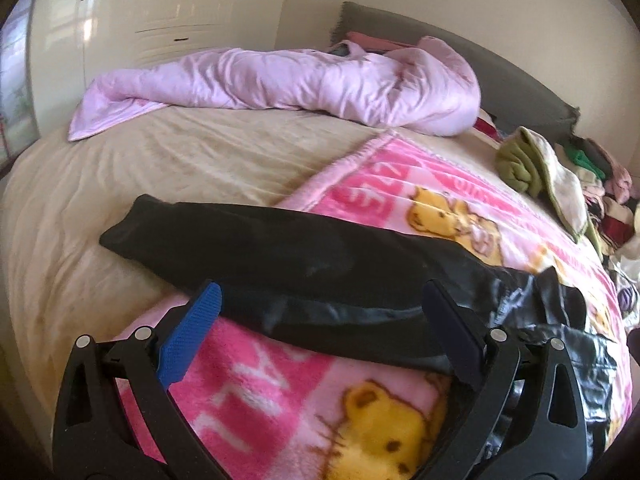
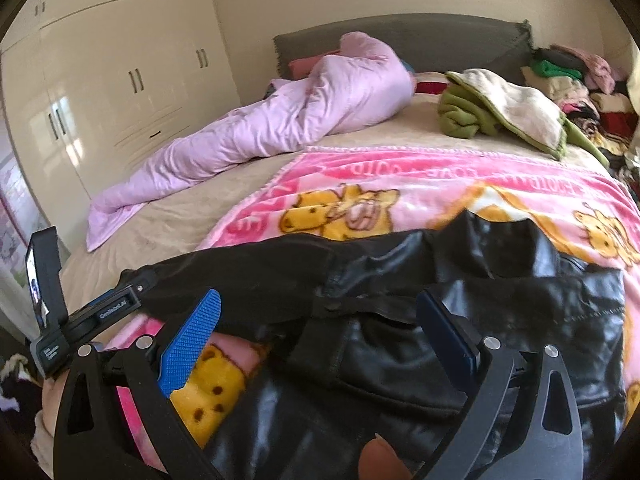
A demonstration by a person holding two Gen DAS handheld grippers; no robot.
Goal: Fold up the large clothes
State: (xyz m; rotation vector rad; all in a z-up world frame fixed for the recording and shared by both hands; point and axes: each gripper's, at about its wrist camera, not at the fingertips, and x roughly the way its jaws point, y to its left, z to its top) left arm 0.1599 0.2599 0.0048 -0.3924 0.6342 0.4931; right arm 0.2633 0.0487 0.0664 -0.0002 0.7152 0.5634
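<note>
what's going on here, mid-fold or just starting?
Looks like the start. A person holds a gripper in each hand over a black jacket spread on a pink cartoon blanket on the bed. The left gripper is open above the jacket's sleeve, which stretches out to the left. The right gripper is open over the shiny body of the jacket. Neither has gripped fabric, and no fold is clearly made yet. A rumpled lilac quilt and a clothes pile lie further back.

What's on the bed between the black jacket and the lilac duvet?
In the right wrist view, the pink cartoon blanket and then bare beige sheet separate the black jacket from the lilac duvet; nothing else lies there.
</note>
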